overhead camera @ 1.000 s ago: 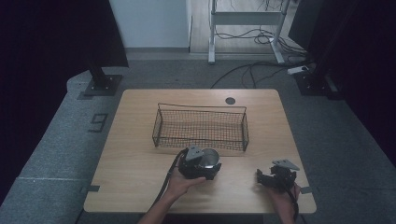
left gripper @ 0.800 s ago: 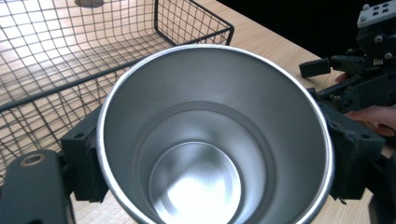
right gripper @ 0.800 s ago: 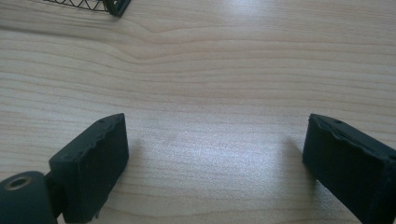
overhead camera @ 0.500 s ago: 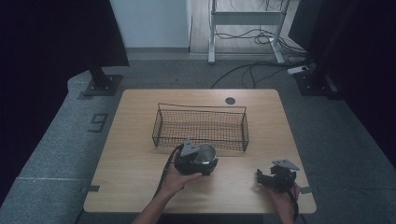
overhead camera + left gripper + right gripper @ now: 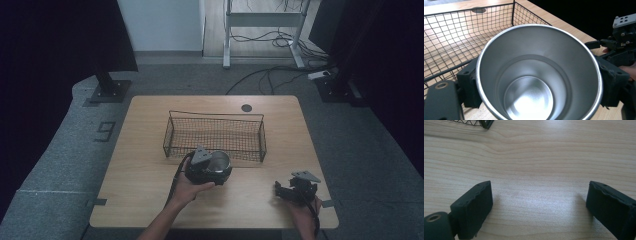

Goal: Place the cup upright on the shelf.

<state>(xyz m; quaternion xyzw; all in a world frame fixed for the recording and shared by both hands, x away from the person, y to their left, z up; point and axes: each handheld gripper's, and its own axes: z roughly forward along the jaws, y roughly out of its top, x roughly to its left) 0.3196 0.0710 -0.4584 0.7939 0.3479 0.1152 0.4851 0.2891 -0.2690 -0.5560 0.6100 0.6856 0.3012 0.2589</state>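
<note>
A shiny metal cup (image 5: 220,161) hangs just above the table at the near long wall of the wire basket (image 5: 215,118). My left gripper (image 5: 212,171) is shut on the cup, one pad on each side of its wall. In the left gripper view the cup (image 5: 539,75) turns its open mouth toward the camera and has nothing inside; the left gripper (image 5: 539,86) clasps it, with the basket (image 5: 461,32) right behind. My right gripper (image 5: 283,190) rests open near the table's front right corner. In the right gripper view its pads (image 5: 474,205) stand wide apart over bare wood.
The wooden table (image 5: 140,170) has a round dark grommet (image 5: 246,107) behind the basket. A corner of the basket (image 5: 484,123) shows at the top of the right gripper view. Black stands and cables lie on the floor beyond the table.
My left hand has carried the cup a little farther from the person, closer to the basket's near wall. The right gripper has stayed where it was.
</note>
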